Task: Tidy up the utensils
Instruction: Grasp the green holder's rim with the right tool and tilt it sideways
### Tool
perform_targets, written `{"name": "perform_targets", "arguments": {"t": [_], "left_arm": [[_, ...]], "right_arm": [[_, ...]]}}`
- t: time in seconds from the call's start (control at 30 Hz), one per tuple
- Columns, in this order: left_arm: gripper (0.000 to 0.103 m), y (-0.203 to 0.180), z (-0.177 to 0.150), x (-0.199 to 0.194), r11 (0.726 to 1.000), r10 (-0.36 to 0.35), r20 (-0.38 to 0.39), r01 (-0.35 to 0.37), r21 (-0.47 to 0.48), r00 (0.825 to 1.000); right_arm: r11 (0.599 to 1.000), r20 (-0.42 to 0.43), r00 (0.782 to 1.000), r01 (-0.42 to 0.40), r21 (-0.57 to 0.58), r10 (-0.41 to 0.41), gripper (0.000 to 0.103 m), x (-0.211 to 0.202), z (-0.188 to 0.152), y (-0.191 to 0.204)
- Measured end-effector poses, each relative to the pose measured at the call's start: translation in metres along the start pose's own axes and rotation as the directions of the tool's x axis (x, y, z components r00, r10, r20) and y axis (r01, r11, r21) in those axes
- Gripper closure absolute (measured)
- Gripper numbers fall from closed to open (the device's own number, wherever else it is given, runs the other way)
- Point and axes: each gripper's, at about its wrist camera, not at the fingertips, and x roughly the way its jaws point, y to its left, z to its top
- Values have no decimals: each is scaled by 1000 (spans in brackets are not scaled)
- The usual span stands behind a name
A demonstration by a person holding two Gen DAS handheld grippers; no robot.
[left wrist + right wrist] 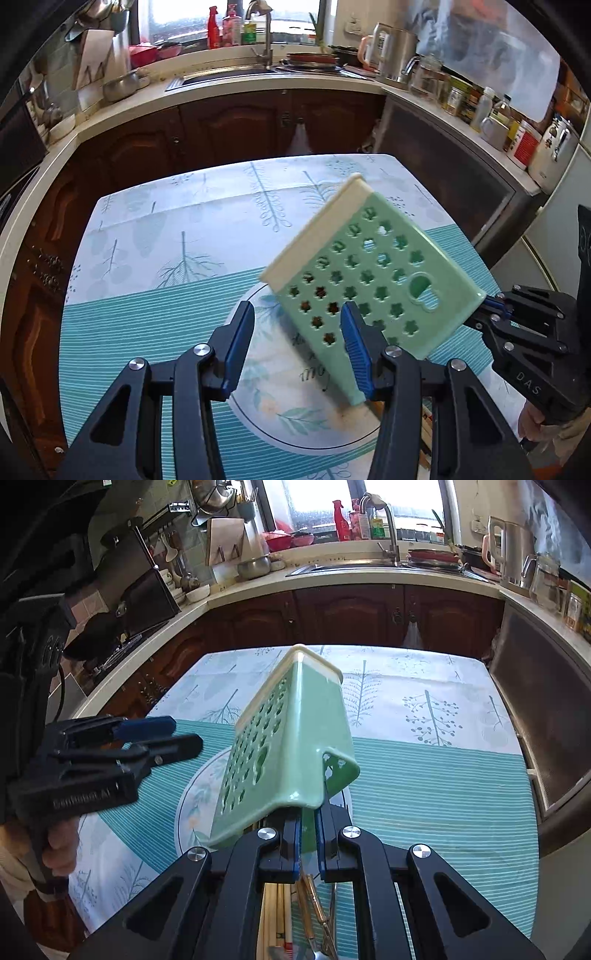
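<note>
Your right gripper (308, 834) is clamped on the bottom edge of the pale green perforated plastic utensil holder with a cream rim (288, 738), its blue-padded fingers (325, 834) pinching one thin wall. That grip carries the holder tilted in the air, cream-rimmed mouth pointing away from you and up, above the round white plate with a leaf print (295, 417). Your left gripper (297, 350) hangs beside it with its jaws apart and nothing between them; one finger (354, 354) lies in front of the holder's perforated face, though contact there is unclear. It seems kept ready to steady the holder once it is stood up.

Beneath the right gripper lie the utensils to be sorted: pale wooden chopsticks (275, 919) and slim metal cutlery (317, 912) on the teal-striped tablecloth with a tree print (436, 786). The holder looks empty, so sorting has probably not begun. A single-wall pinch could let it swing, so set it down gently.
</note>
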Motion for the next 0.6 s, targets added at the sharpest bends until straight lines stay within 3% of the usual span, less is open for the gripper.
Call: {"name": "perform_targets", "arguments": {"t": [0.27, 0.37, 0.43, 0.5, 0.6], "left_arm": [[56, 13, -15, 2, 1000, 12, -15, -13, -16, 1000], [56, 12, -24, 9, 1000, 15, -35, -16, -18, 999], [56, 13, -30, 13, 1000, 10, -47, -11, -25, 999], [56, 14, -35, 16, 999, 7, -57, -9, -32, 998], [56, 15, -42, 19, 999, 7, -68, -9, -35, 998]], "right_arm": [[998, -56, 997, 52, -37, -54, 96, 4, -15, -11], [987, -35, 992, 117, -105, -122, 93, 4, -26, -9], [964, 8, 980, 196, -178, -197, 76, 5, -34, -2], [921, 76, 956, 295, -254, -284, 65, 7, -45, 9], [817, 197, 904, 426, -389, -379, 52, 10, -62, 32]]}}
